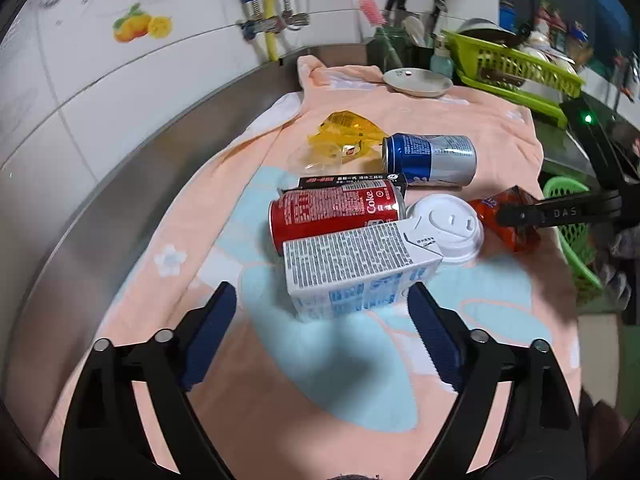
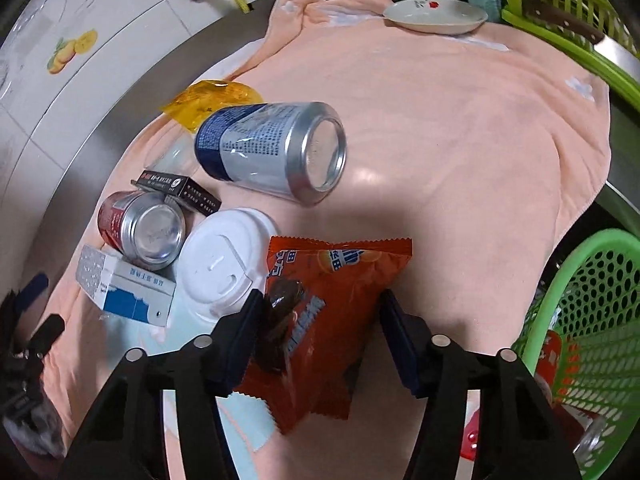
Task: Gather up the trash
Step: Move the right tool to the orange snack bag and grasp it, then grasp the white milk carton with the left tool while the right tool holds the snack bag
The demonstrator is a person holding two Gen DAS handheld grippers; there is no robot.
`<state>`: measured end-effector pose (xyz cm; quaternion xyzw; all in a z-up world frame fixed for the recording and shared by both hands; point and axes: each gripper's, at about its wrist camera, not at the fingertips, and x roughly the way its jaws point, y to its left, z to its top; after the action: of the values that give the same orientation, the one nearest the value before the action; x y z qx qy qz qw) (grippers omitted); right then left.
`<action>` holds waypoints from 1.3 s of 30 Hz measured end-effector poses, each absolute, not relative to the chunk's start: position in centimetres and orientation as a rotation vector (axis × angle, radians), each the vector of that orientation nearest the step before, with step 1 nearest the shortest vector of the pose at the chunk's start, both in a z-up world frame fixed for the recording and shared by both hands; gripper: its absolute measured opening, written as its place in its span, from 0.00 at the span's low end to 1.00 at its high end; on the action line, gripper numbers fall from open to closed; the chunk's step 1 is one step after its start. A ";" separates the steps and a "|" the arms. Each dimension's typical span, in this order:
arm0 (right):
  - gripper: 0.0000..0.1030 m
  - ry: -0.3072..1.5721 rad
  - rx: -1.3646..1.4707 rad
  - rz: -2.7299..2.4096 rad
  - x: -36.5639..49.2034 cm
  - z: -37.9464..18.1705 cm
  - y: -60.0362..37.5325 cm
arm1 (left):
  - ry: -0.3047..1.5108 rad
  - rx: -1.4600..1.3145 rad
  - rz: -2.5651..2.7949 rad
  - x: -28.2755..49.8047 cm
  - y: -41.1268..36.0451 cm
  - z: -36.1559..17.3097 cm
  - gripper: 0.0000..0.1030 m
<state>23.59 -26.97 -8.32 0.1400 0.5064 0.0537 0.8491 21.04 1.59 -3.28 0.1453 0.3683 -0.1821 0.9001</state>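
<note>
1. Right gripper [image 2: 316,332] straddles orange snack bag [image 2: 332,320] on the towel [image 2: 460,152], left pad touching it, right pad just clear: not yet clamped, probably for the green basket [image 2: 580,320] at 4 o'clock.
2. Left gripper [image 1: 322,332] wide, empty, lined up on milk carton [image 1: 352,268] at 12 o'clock.
3. Count: two cans, one carton, one white lid [image 2: 224,264], one black box [image 2: 180,190], one yellow wrapper [image 2: 212,104].

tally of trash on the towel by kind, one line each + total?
Drink cans: 2 (red Coke can, blue-silver can)
Cartons/boxes: 2 (white carton, black box)
Wrappers: 2 (orange snack bag, yellow wrapper)
Cup lids: 1 (white lid)
Total: 7
</note>
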 end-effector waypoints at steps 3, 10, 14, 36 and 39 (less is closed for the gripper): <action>0.50 1.068 0.275 0.126 23.4 -8.1 -26.8 | 0.745 0.355 -0.424 21.3 0.8 -3.2 0.85; 0.49 1.081 0.288 0.152 23.1 -8.1 -27.1 | 0.737 0.517 -0.502 22.1 -1.4 -3.3 0.85; 0.49 1.088 0.290 0.163 23.5 -8.1 -27.0 | 0.763 0.598 -0.551 23.0 -2.4 -3.8 0.85; 0.51 1.131 0.304 0.171 23.6 -8.4 -26.7 | 0.902 0.830 -0.818 25.9 -3.4 -5.8 0.66; 0.51 1.133 0.301 0.169 23.8 -8.4 -26.6 | 0.940 0.793 -0.824 26.0 -3.2 -5.3 0.61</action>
<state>23.80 -26.63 -8.40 0.1420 0.5341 0.0797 0.8296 26.04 -3.21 -5.28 0.3611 0.4283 -0.3753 0.7384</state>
